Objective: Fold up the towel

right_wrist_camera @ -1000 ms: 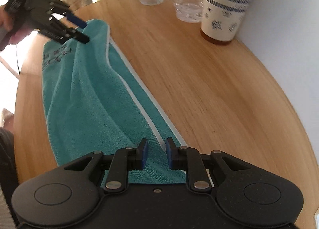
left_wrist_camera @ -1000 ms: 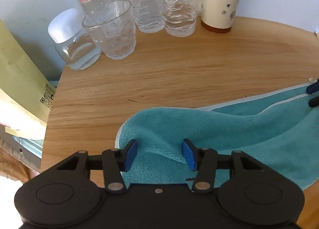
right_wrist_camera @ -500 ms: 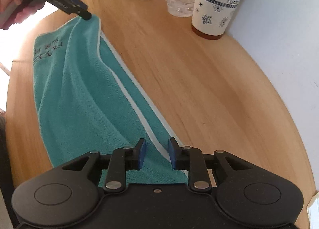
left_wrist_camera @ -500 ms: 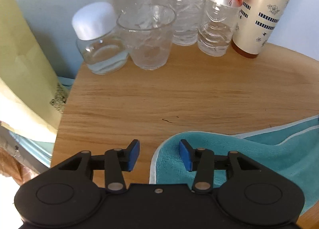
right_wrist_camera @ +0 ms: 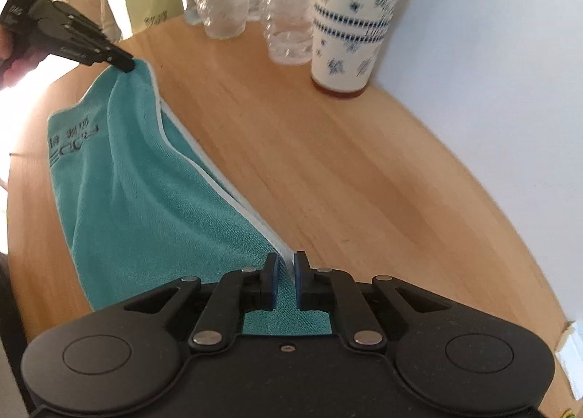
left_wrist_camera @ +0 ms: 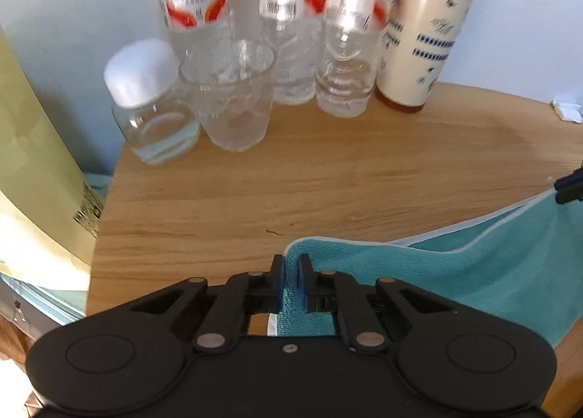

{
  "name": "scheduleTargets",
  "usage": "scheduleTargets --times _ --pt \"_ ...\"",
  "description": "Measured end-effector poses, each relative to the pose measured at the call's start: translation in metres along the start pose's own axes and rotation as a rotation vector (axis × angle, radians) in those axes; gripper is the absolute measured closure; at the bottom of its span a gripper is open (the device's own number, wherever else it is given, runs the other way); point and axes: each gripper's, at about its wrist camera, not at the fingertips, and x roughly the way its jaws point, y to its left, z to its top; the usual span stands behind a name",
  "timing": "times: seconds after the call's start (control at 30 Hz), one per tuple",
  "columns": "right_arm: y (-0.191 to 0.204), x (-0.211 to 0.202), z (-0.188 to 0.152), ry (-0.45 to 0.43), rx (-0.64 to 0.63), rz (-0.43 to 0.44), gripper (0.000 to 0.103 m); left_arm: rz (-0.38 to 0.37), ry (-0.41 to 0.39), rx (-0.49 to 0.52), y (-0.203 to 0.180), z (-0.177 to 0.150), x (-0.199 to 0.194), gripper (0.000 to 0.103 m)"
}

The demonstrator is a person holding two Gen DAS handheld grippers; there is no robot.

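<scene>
Teal towel [right_wrist_camera: 145,177] stretched lengthwise between left tongs [left_wrist_camera: 290,281], right tongs [right_wrist_camera: 283,281].

Left wrist view: sits just behind the left gripper [left_wrist_camera: 290,281], low over the counter [left_wrist_camera: 328,170], facing the bottles [left_wrist_camera: 291,28] ahead.
Right wrist view: sits just behind the right gripper [right_wrist_camera: 286,281], looking along the towel [right_wrist_camera: 145,177] toward the left gripper [right_wrist_camera: 125,63] far ahead.
Shared: towel, counter, bottles, patterned cup [right_wrist_camera: 355,21].
</scene>
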Motion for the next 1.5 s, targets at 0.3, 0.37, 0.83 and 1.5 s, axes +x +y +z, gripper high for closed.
scheduleTargets --times 0.3,0.37,0.83,1.5 --pt "-0.003 0.013 -0.001 0.008 0.000 -0.043 0.099 0.102 -0.016 0.061 -0.016 -0.012 -0.008 0.096" --pt "-0.003 0.021 -0.001 0.033 -0.004 -0.041 0.099 0.114 -0.002 0.062 -0.018 -0.012 -0.004 0.096" --pt "0.014 0.022 -0.018 0.030 -0.043 -0.058 0.095 0.273 0.059 0.035 -0.015 -0.015 0.014 0.081" --pt "-0.003 -0.008 -0.068 0.069 0.208 -0.054 0.093 0.053 0.185 0.105 -0.048 -0.067 -0.015 0.079"
